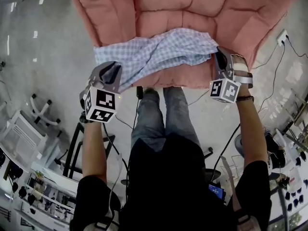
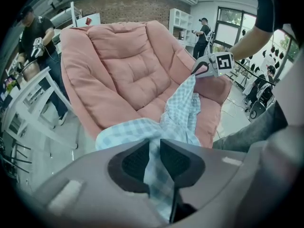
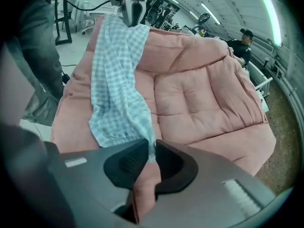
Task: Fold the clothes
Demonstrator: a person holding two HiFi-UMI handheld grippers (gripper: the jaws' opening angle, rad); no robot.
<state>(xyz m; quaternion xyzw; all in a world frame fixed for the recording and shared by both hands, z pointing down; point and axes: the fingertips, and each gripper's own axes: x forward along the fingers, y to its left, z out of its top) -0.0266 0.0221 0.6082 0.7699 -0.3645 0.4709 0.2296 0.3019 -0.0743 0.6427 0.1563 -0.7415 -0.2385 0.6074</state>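
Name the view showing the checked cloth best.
The head view: the checked cloth shows end to end between the left gripper and right gripper. Each gripper view shows only a foreshortened strip leaving its jaws.

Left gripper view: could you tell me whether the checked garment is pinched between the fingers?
Yes, the blue checked garment runs down between the left gripper's fingers, which press on it.

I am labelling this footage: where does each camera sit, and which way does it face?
Head view: on the head, facing steeply down at the pink chair and checked garment; forearms, legs, left gripper, right gripper.
Left gripper view: on that gripper, along its jaws across the chair toward the right gripper.
Right gripper view: likewise, toward the left gripper.
Shared: chair, garment.
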